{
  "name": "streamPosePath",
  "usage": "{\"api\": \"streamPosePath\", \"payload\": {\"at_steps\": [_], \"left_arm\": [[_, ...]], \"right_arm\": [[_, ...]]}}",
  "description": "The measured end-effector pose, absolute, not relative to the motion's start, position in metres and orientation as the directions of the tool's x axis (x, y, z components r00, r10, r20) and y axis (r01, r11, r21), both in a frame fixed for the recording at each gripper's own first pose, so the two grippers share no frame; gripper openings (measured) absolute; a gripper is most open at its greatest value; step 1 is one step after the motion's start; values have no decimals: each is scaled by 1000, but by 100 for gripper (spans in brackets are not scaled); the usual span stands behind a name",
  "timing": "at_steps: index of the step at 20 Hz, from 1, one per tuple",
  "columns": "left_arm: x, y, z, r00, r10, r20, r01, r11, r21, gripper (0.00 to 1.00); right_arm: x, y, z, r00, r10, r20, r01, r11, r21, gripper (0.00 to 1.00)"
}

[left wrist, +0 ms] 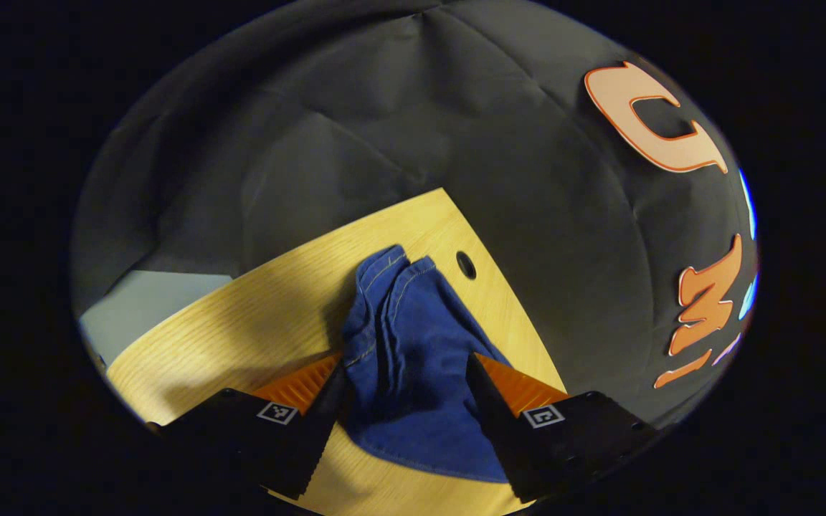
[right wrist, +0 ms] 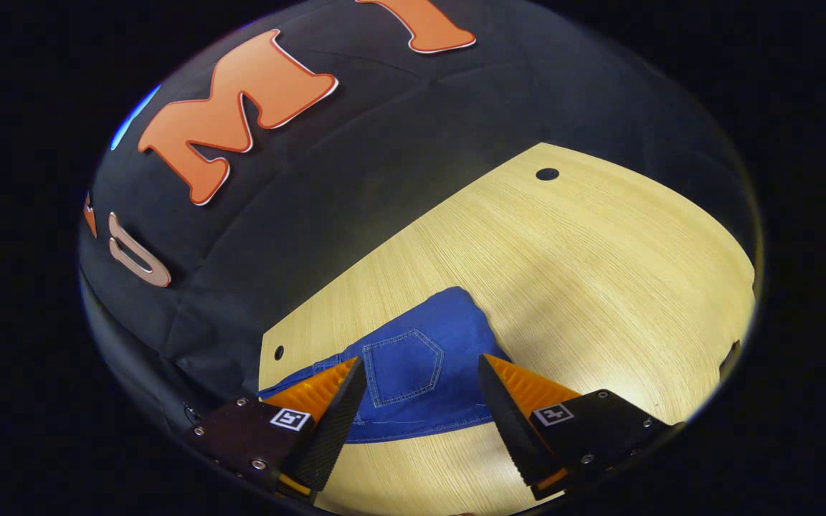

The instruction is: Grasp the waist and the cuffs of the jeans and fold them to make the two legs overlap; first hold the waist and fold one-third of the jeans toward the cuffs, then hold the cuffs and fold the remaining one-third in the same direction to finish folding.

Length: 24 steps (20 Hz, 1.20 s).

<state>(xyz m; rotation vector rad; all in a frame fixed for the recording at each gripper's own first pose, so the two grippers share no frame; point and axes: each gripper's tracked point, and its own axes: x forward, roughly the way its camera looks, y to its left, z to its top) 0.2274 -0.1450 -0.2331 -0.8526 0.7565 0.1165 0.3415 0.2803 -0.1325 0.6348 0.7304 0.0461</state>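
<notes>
Jeans (left wrist: 413, 358) lie bunched on the counter (right wrist: 563, 265), between both pairs of spread fingers. Lower your left gripper (left wrist: 406, 401) over the cuffs and your right gripper (right wrist: 420, 408) over the waist by the pocket (right wrist: 404, 365); catch every layer before closing.

Pale wooden table (right wrist: 563, 258), blue jeans (right wrist: 413, 373) flat on it.

Both spread wide right now, the left gripper (left wrist: 406, 376) and the right gripper (right wrist: 421, 376), fingers well apart, pointing downward.
</notes>
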Motion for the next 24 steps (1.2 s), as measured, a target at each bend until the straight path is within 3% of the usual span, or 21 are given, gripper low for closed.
{"api": "streamPosePath", "payload": {"at_steps": [1,4,6,7,12,19,24], "left_arm": [[231,-144,-240,727,-161,-668,-410,678,-610,95],[225,-135,-251,681,-77,-729,-493,688,-533,18],[224,-142,-234,696,-75,-714,-471,704,-532,18],[227,-146,-221,716,-74,-694,-439,725,-531,10],[240,-193,-128,801,-83,-593,-277,826,-490,9],[251,-330,-7,868,-193,-458,-16,910,-414,10],[242,-433,24,852,-285,-440,127,926,-355,9]], "right_arm": [[339,277,-133,753,248,-609,182,811,556,97],[339,266,-133,758,230,-611,193,815,546,97],[339,256,-135,759,227,-610,198,812,549,97],[338,252,-136,760,227,-609,201,809,553,97],[340,235,-139,767,238,-596,197,796,572,97],[350,198,-126,793,245,-558,163,797,582,97],[357,157,-114,813,238,-532,158,789,593,97]]}}
